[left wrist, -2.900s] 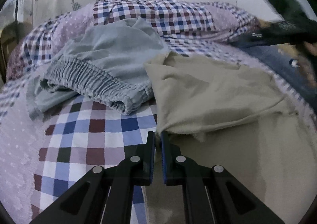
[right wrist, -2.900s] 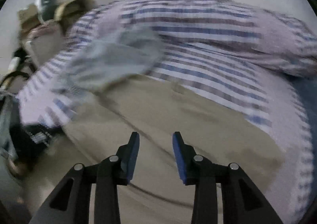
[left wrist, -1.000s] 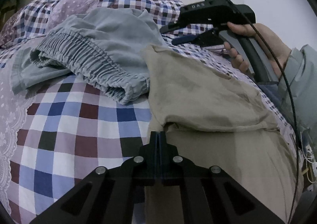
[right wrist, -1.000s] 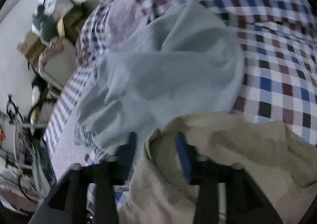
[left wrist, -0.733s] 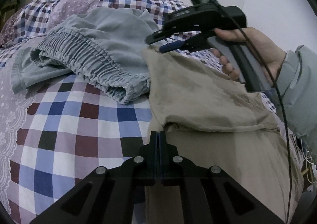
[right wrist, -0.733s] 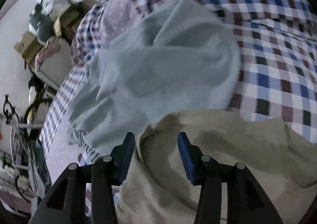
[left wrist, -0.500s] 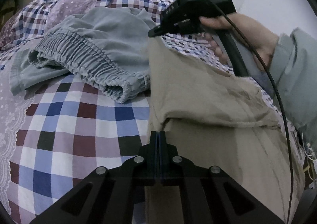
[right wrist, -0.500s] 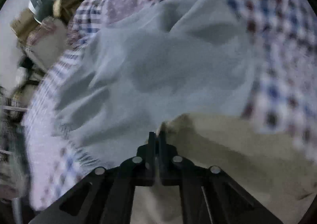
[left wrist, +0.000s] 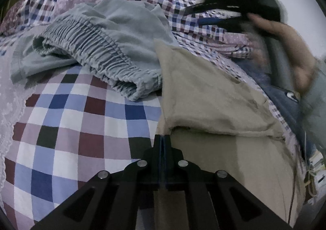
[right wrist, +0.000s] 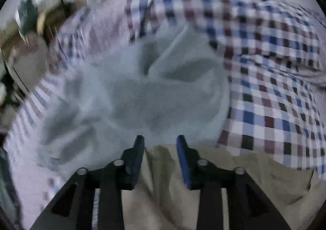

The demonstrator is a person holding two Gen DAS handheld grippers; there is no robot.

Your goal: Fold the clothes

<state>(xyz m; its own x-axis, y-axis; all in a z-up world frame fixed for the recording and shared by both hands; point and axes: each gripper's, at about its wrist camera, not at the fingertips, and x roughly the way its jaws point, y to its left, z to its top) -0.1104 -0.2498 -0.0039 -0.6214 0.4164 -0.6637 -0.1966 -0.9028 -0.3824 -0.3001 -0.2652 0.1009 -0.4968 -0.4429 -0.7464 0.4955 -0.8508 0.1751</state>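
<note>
While a beige garment [left wrist: 205, 91] lay partly folded on a checked bed cover [left wrist: 81, 128], the left hand-held gripper [left wrist: 162, 140] sat pressed shut at the cloth's near left edge, right beside the lip of the upper flap; whether cloth was caught between the pads could not be told. The right hand-held gripper [right wrist: 160, 144] hovered over the flap's far corner, its jaws opening, with beige fabric showing below and between its fingers [right wrist: 138, 148] but not pinched. In the left wrist view that same tool appeared blurred at upper right, held in a person's hand [left wrist: 285, 46]. The folded flap ran lengthwise from the left gripper away toward the right one, so the right hand stood nearer the far end and the left nearer the near edge. A crumpled grey-blue pair of shorts [left wrist: 106, 42] with an elastic waistband lay just beyond, touching the beige cloth's left side. The next fold seemed likely to start from the left-hand edge.
</note>
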